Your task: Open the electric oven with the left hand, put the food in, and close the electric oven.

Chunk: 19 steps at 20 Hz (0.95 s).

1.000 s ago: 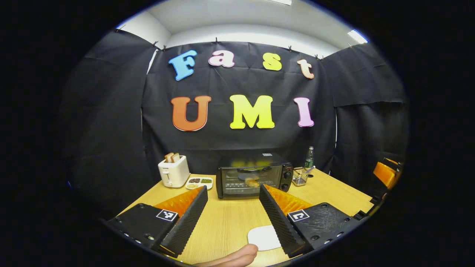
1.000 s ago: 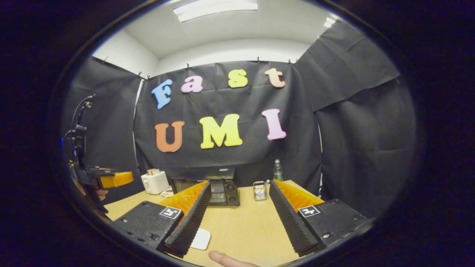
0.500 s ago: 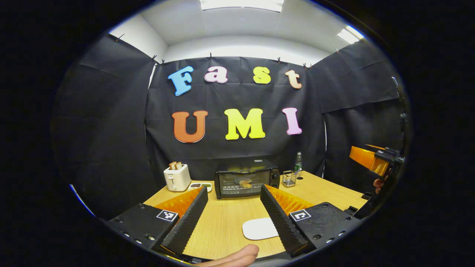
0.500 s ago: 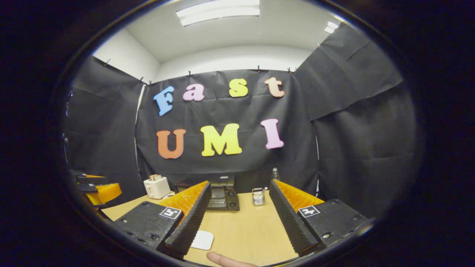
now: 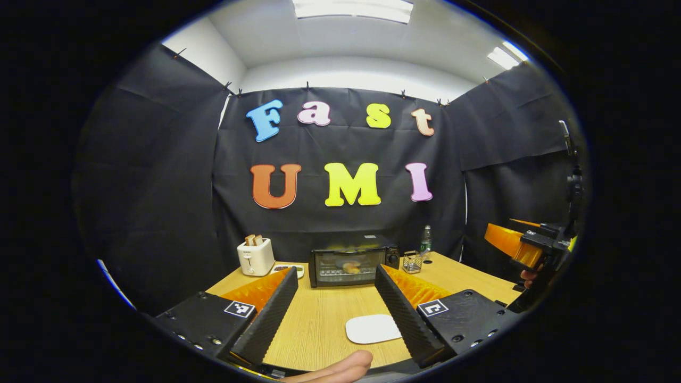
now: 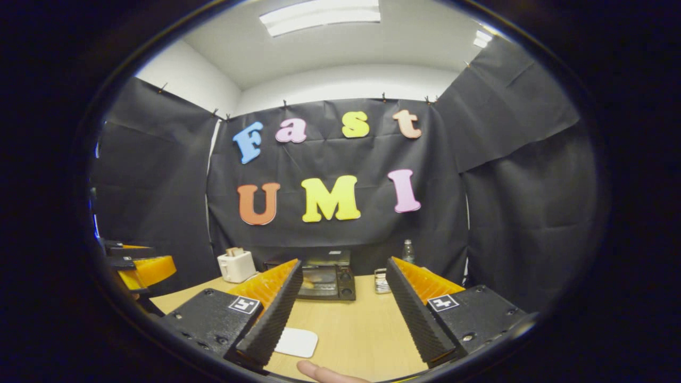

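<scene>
While both grippers hover over the bench | left gripper fingers apart, empty | right gripper fingers apart, empty | electric oven at bench's far side, door closed, food inside | toaster left of oven | white pad near fingers
</scene>
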Tool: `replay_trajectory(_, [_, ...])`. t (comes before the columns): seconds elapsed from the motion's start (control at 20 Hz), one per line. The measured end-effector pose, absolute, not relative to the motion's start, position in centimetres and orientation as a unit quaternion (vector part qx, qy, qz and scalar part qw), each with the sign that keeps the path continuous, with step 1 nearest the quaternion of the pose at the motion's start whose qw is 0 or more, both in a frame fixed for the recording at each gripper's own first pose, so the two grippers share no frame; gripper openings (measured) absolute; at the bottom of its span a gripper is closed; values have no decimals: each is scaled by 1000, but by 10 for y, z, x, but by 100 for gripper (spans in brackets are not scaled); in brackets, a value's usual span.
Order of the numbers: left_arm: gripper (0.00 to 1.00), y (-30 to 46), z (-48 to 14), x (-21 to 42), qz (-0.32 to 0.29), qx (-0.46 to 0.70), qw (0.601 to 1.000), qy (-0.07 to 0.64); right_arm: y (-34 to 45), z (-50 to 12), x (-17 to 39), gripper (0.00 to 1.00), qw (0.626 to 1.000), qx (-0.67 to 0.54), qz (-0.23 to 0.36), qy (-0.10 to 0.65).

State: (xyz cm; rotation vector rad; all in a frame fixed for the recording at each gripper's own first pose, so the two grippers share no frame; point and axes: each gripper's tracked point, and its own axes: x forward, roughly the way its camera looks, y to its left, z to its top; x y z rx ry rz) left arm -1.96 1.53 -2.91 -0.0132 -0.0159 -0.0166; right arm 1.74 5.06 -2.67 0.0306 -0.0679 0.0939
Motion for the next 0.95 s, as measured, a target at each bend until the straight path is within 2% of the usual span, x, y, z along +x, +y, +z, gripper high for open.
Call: replay_trajectory(0.95, [95,15,-30,-21,-11,-16,1000,-11,51,-18,13,100,997,-2,50,-50])
